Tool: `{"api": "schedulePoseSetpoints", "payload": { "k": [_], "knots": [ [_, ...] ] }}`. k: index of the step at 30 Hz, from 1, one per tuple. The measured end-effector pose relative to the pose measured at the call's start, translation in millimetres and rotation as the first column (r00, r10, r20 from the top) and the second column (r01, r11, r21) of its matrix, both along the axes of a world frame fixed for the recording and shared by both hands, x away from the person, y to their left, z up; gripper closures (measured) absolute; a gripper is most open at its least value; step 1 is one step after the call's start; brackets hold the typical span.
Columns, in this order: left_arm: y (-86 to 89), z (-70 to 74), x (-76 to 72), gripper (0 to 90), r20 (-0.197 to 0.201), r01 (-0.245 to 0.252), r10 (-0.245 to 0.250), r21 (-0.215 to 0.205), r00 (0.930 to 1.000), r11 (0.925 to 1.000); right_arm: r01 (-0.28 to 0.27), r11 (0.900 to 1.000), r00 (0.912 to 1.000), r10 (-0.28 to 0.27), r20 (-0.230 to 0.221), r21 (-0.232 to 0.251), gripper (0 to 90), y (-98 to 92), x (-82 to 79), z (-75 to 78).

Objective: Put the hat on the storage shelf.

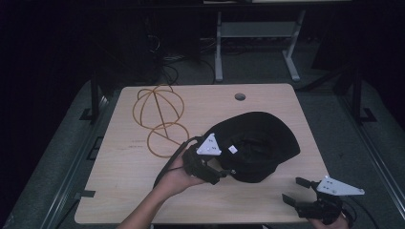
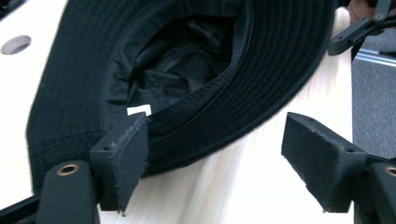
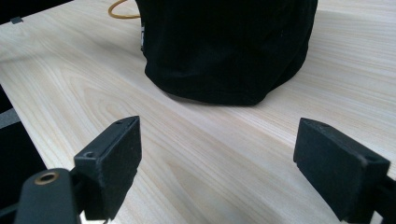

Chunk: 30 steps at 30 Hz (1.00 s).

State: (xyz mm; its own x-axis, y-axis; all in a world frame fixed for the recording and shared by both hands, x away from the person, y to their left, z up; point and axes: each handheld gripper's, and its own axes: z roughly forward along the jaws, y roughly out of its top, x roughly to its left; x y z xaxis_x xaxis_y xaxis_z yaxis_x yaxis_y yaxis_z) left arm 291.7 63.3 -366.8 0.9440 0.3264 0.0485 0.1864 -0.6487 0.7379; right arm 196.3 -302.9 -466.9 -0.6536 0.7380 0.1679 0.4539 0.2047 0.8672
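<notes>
- The hat (image 1: pixel 255 145) is a black bucket hat lying upside down on the table (image 1: pixel 119 191), opening upward, so the brim and inner lining are exposed for access.
- The left gripper (image 1: pixel 224 175) sits at the hat's near edge. In the left gripper view its jaws stand wide apart and grip nothing; one finger (image 2: pixel 123 156) rests just beside or against the stitched brim (image 2: pixel 210 93), and the other finger (image 2: pixel 322 158) stands over bare wood, clear of the fabric.
- Judgement: the left jaws straddle the brim edge to prepare a pinch on it; contact between pad and cloth cannot be confirmed.
- A small white label (image 2: pixel 139 110) shows inside the hat, just beyond the left finger on the brim side.
- The left hand (image 1: pixel 179 176) holds its gripper low and nearly level, pointing across the table into the hat, with the forearm entering from the bottom edge.
- The right gripper (image 1: pixel 291 190) waits near the table's front corner, well apart from the hat. Its jaws are spread wide with only wood between them; the hat's dark crown lies ahead of both fingers (image 3: pixel 114 158).
- A yellow wire frame (image 1: pixel 160 119) lies beyond the left gripper, apart from the hat, likely a form for shaping the hat.
</notes>
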Motion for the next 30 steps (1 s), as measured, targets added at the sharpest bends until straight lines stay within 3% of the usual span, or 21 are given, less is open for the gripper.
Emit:
{"api": "schedulePoseSetpoints", "payload": {
  "k": [3, 10, 13, 21, 30],
  "knots": [
    [-7.0, -6.1, 5.8, 26.7, -0.005, 0.015, -0.015, 0.048, 0.9999, 0.9987, -0.001, 1.0, 1.0, 0.001, 0.0, 0.005, 14.7, -0.4, 0.3, -0.2],
    [-16.8, -13.8, 14.1, 43.3, -0.017, 0.039, -0.038, 0.087, 0.9991, 0.9954, -0.008, 1.0, 1.0, 0.008, -0.002, 0.0, 14.7, 1.3, 0.9, -0.6],
    [-23.7, -20.3, 14.8, 49.5, -0.003, 0.044, -0.044, 0.129, 0.999, 0.9906, -0.013, 1.0, 0.9999, 0.013, -0.001, 0.002, 14.7, 2.6, 1.3, -0.5],
    [-25.7, -21.1, 10.7, 70.4, 0.03, 0.077, -0.08, 0.105, 0.9963, 0.9915, -0.02, 1.0, 0.9998, 0.02, -0.005, -0.003, 14.7, 6.8, 1.3, -0.4],
    [-19.8, -14.1, 3.8, 82.1, 0.06, 0.081, -0.083, 0.04, 0.9947, 0.9959, -0.023, 1.0, 0.9997, 0.023, 0.003, -0.011, 14.7, 12.8, 0.4, 1.7]
  ]
}}
